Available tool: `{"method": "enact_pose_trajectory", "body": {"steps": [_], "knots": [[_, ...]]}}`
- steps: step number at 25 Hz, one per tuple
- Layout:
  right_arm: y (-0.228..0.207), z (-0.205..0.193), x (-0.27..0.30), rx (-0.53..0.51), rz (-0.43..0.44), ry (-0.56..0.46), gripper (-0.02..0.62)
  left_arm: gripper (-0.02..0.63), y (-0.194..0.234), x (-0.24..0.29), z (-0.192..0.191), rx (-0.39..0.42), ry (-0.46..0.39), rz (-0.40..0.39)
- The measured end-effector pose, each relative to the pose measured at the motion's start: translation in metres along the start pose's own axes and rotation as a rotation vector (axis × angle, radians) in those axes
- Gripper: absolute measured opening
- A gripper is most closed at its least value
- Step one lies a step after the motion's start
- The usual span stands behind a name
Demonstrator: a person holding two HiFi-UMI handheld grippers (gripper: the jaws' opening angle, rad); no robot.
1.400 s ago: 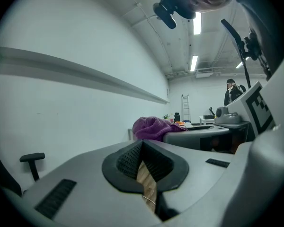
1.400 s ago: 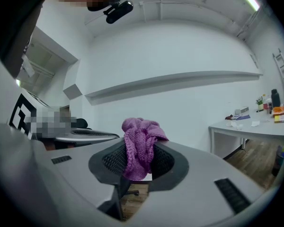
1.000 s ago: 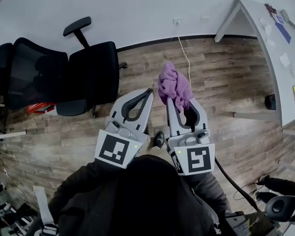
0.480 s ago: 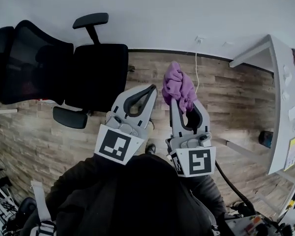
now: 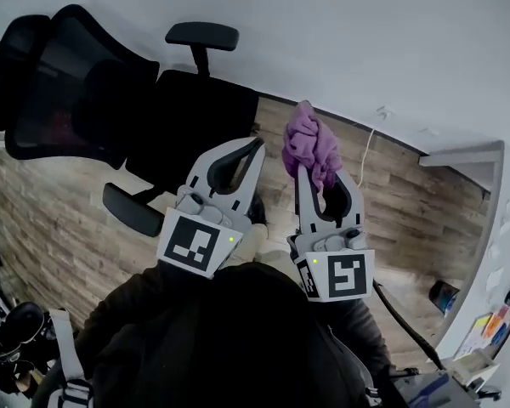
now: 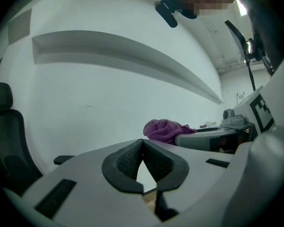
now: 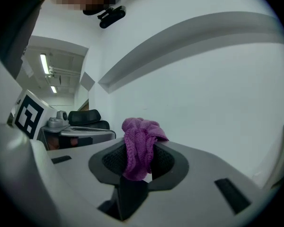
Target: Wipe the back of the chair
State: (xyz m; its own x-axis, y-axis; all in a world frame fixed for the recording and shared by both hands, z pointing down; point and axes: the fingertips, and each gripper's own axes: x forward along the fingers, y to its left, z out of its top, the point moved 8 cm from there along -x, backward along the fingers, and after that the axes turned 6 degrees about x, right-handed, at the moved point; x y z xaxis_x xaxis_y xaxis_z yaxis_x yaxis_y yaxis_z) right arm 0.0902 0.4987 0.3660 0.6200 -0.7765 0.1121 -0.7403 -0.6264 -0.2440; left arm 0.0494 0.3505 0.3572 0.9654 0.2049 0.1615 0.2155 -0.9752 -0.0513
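Observation:
A black office chair (image 5: 110, 100) stands at the upper left of the head view, its mesh back (image 5: 64, 87) leaning left beside the seat (image 5: 200, 121). My right gripper (image 5: 310, 164) is shut on a crumpled purple cloth (image 5: 308, 147), which bulges above the jaw tips; the right gripper view shows the cloth (image 7: 139, 145) pinched between the pads. Just left of it, my left gripper (image 5: 257, 145) is shut with nothing in it, its tips meeting (image 6: 142, 141) over the seat's near edge. Both grippers are short of the chair's back.
A white wall (image 5: 365, 41) fills the top of the head view above a wood-plank floor (image 5: 391, 202). A white desk (image 5: 501, 228) stands at the right edge. A cable (image 5: 367, 147) runs down the wall. The chair's armrests (image 5: 202, 35) stick out.
The view has swung so the chair sits closer and larger at the upper left. Both grippers hold the same pose, the cloth still pinched in the right one.

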Motion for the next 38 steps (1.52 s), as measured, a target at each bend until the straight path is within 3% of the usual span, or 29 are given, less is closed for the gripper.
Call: {"method": "enact_pose_trajectory", "body": {"steps": [5, 15, 22, 29, 33, 38], "knots": [[0.015, 0.023, 0.050, -0.042, 0.128, -0.003, 0.097, 0.005, 0.046, -0.009, 0.015, -0.003, -0.036, 0.151], [0.056, 0.043, 0.165, -0.056, 0.488, 0.019, 0.097, 0.005, 0.123, -0.027, 0.022, -0.001, -0.032, 0.495], [0.092, 0.067, 0.299, -0.053, 0.836, 0.102, 0.097, 0.005, 0.205, -0.015, 0.034, -0.049, 0.037, 0.822], [0.089, 0.087, 0.317, -0.072, 1.070, 0.135, 0.097, 0.005, 0.178, -0.011, 0.059, -0.043, 0.064, 1.080], [0.130, 0.085, 0.346, -0.084, 1.203, 0.171, 0.097, 0.005, 0.191, -0.036, 0.060, -0.082, 0.056, 1.249], [0.167, 0.072, 0.364, -0.080, 1.307, 0.207, 0.097, 0.005, 0.189, -0.059, 0.051, -0.142, 0.082, 1.392]]}}
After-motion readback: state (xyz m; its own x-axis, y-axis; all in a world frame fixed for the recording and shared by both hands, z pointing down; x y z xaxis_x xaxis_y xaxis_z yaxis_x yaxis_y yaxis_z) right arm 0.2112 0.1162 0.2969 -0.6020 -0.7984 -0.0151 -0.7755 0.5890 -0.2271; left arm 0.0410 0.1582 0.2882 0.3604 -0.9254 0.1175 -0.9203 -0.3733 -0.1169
